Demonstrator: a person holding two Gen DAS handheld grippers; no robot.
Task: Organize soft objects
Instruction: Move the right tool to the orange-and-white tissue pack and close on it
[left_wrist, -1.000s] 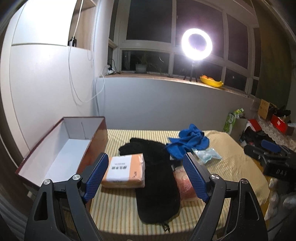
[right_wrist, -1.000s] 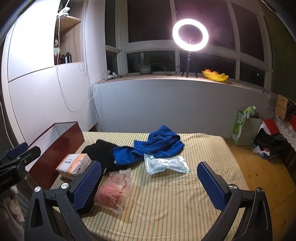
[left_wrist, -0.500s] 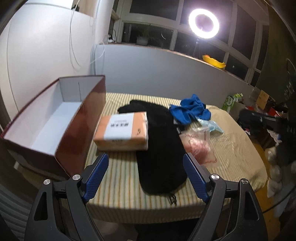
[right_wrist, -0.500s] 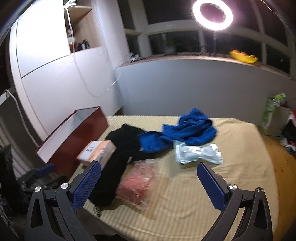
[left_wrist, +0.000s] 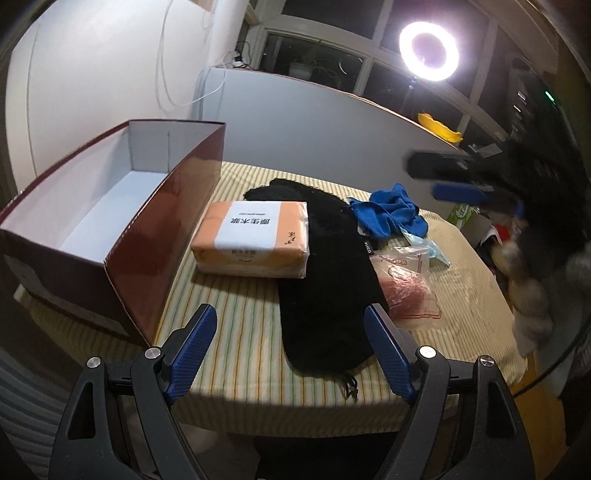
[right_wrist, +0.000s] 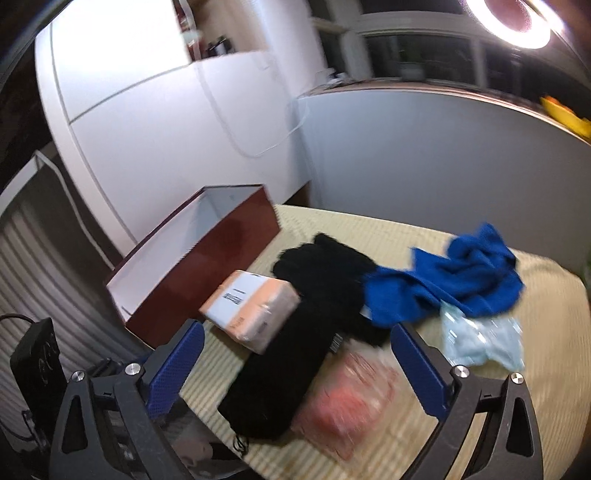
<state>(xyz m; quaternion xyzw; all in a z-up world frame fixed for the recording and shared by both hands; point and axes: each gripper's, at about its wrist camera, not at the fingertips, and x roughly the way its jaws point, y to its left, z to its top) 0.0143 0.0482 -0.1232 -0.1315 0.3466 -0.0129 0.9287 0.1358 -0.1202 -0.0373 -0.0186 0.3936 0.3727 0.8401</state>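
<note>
A long black fabric bag (left_wrist: 325, 273) (right_wrist: 295, 350) lies down the middle of the striped table. An orange tissue pack (left_wrist: 255, 238) (right_wrist: 251, 308) rests against its left side, beside an open dark-red box (left_wrist: 110, 221) (right_wrist: 199, 258). A blue cloth (left_wrist: 388, 216) (right_wrist: 454, 280), a pale blue packet (right_wrist: 484, 341) and a clear bag of pink stuff (left_wrist: 406, 291) (right_wrist: 343, 402) lie to the right. My left gripper (left_wrist: 290, 343) hovers open above the bag's near end. My right gripper (right_wrist: 295, 362) is wide, its jaws closing a little, nothing pressed between them.
The striped table (left_wrist: 236, 325) ends just ahead of my left gripper. A ring light (left_wrist: 430, 50) stands on the window ledge beyond a grey wall. Cluttered things (left_wrist: 491, 240) lie on the floor to the right. A black device (right_wrist: 35, 362) sits low left in the right wrist view.
Both grippers tipped downward and came closer to the table. The right one swung left, so the bag and tissue pack now sit between its fingers. Nothing was grasped.
</note>
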